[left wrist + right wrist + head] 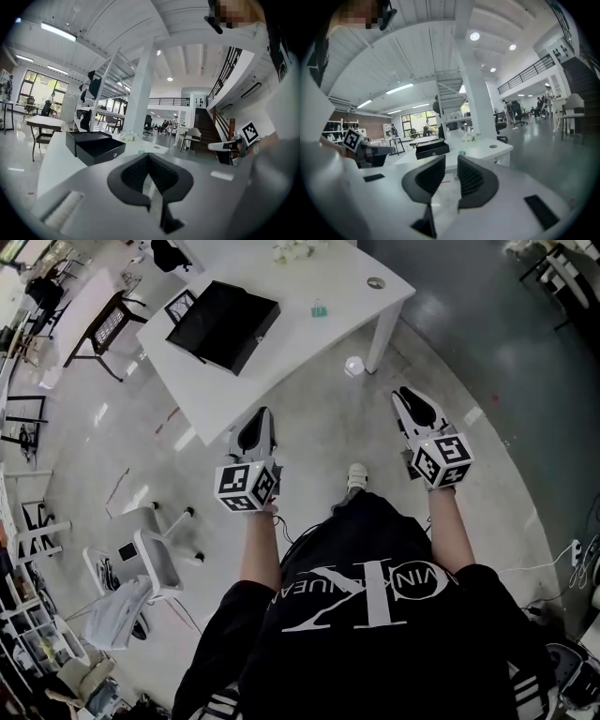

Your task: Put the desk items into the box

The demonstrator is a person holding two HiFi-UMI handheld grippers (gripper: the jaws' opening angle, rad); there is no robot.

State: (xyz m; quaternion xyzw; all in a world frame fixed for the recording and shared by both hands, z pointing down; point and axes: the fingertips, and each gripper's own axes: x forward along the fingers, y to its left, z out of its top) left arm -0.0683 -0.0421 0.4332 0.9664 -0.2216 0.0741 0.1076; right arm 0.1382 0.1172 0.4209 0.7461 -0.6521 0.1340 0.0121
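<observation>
A black box (pixel 223 324) lies open on the white table (pixel 300 352) ahead of me, also seen in the left gripper view (pixel 93 146) and the right gripper view (pixel 432 148). A small green clip (pixel 319 309) (pixel 461 153) lies right of the box, and a white crumpled item (pixel 292 249) (pixel 469 137) sits at the far edge. Both grippers hang in the air short of the table, level with each other. The left gripper (pixel 262 413) (pixel 149 159) has its tips touching and holds nothing. The right gripper (pixel 401 393) (pixel 451 161) shows a narrow gap with nothing in it.
A white office chair (pixel 141 559) stands at my left. A small white round object (pixel 353 366) lies on the floor by the table leg (pixel 380 334). A dark side table (pixel 103 324) stands far left, and a cable (pixel 553 563) runs along the floor at right.
</observation>
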